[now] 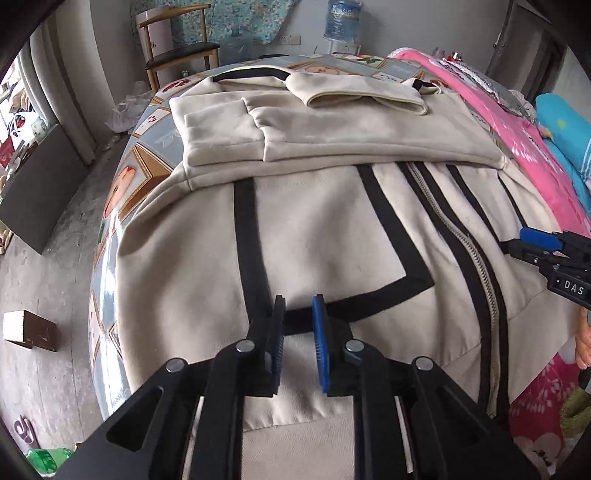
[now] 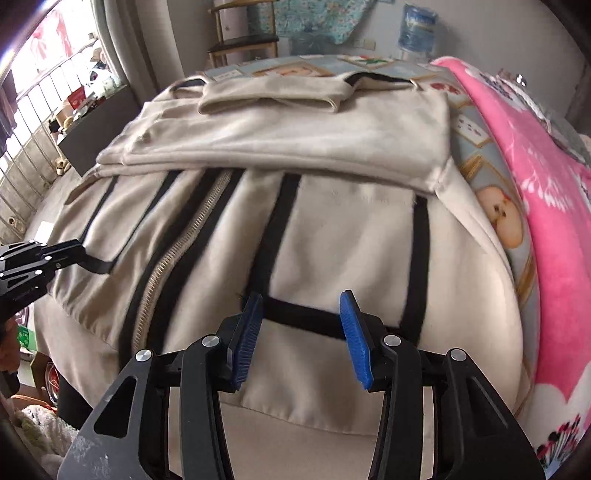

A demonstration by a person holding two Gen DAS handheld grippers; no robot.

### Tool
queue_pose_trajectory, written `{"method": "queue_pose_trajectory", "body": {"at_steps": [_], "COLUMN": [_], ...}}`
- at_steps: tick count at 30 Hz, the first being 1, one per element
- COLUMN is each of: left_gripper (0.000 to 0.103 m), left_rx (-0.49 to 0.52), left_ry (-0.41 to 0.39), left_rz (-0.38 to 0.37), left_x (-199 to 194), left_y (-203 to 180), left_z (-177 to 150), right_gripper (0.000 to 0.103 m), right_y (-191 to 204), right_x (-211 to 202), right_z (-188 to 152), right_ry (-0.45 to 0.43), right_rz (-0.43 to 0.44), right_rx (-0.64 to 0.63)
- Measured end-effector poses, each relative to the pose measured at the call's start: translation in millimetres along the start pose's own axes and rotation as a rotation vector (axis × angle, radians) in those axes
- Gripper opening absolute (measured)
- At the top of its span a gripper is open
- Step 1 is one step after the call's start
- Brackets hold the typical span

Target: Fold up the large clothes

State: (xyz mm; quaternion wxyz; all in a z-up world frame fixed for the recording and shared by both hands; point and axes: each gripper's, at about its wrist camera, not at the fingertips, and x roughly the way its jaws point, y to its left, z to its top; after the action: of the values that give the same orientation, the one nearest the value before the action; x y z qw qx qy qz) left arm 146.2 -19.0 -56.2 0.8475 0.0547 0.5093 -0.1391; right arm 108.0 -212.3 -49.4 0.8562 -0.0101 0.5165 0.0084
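Note:
A large cream jacket with black stripes and a central zipper lies spread on the bed. Its sleeves are folded across the far part. My left gripper hovers over a black stripe near the hem, its jaws a narrow gap apart with nothing pinched between them. My right gripper stands open, wider, above a black stripe on the other front panel, also holding nothing. Each gripper shows at the edge of the other's view: the right gripper, the left gripper.
The bed has a patterned sheet. A pink blanket runs along its right side. A wooden chair and a water bottle stand beyond the bed. A dark cabinet and a small box are on the floor at left.

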Motion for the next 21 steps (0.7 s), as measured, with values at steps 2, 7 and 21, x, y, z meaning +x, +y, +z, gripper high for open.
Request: {"method": "queue_pose_trajectory", "body": {"at_steps": [2, 7, 21], "left_gripper": [0.015, 0.016, 0.057], "left_rx": [0.003, 0.031, 0.035], "left_ry": [-0.012, -0.020, 0.014], "left_rz": [0.006, 0.031, 0.017], "left_x": [-0.1, -1.6, 1.1], "left_y": [-1.2, -2.2, -18.7], "left_z": [-2.6, -3.8, -3.0], "right_gripper": [0.044, 0.050, 0.054], "right_y": [-9.4, -14.4, 13.5], "right_x": [-8.0, -24.0, -18.1], "right_z": [-16.4, -22.5, -28.7], "right_ry": [0.008, 0.004, -0.008], "right_rz": [-0.018, -0.046, 0.097], "right_rx": [0.027, 0.067, 0.063]}}
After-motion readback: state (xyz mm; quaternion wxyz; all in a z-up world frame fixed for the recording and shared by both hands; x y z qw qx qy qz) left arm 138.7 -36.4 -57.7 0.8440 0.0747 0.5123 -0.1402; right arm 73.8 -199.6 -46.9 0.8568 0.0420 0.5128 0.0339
